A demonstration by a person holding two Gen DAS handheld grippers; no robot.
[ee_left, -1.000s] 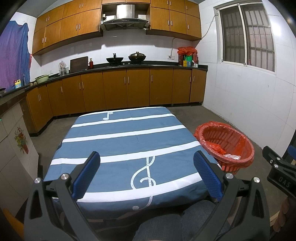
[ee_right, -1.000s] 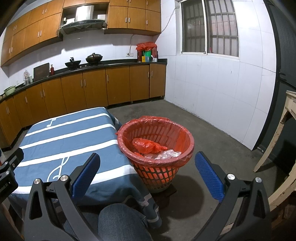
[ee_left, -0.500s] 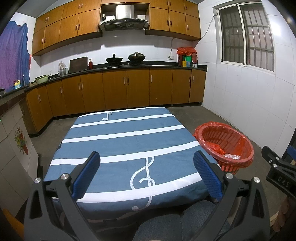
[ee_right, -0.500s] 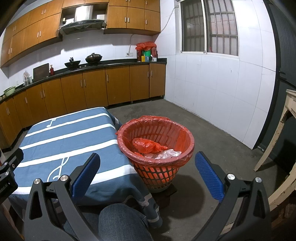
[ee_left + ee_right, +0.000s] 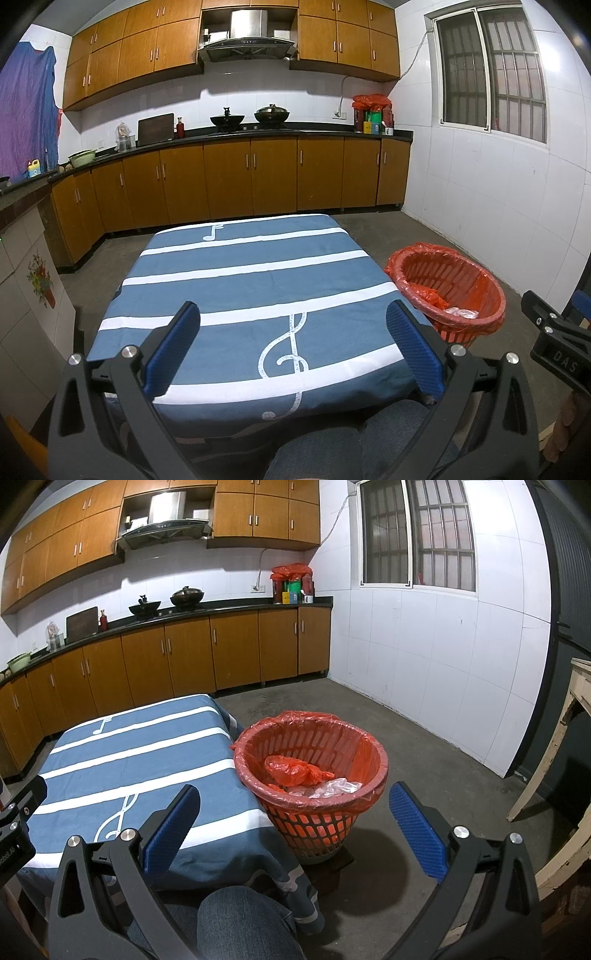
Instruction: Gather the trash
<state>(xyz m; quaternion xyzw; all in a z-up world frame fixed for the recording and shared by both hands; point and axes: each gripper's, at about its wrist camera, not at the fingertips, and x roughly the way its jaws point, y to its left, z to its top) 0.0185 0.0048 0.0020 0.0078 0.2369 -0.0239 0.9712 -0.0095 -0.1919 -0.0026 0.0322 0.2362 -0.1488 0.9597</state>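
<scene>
A red plastic basket (image 5: 317, 812) lined with a red bag stands on the floor at the right of the table; it also shows in the left wrist view (image 5: 476, 325). Inside lie a crumpled red bag (image 5: 295, 770) and clear plastic film (image 5: 328, 787). The table with the blue striped cloth (image 5: 251, 295) carries no trash that I can see. My left gripper (image 5: 293, 347) is open and empty above the table's near edge. My right gripper (image 5: 295, 829) is open and empty, held in front of the basket.
Brown kitchen cabinets (image 5: 251, 181) with a dark counter run along the back and left. A white tiled wall (image 5: 443, 672) stands at the right. A pale wooden table leg (image 5: 546, 760) is at far right. The person's knee (image 5: 240, 923) is below the grippers.
</scene>
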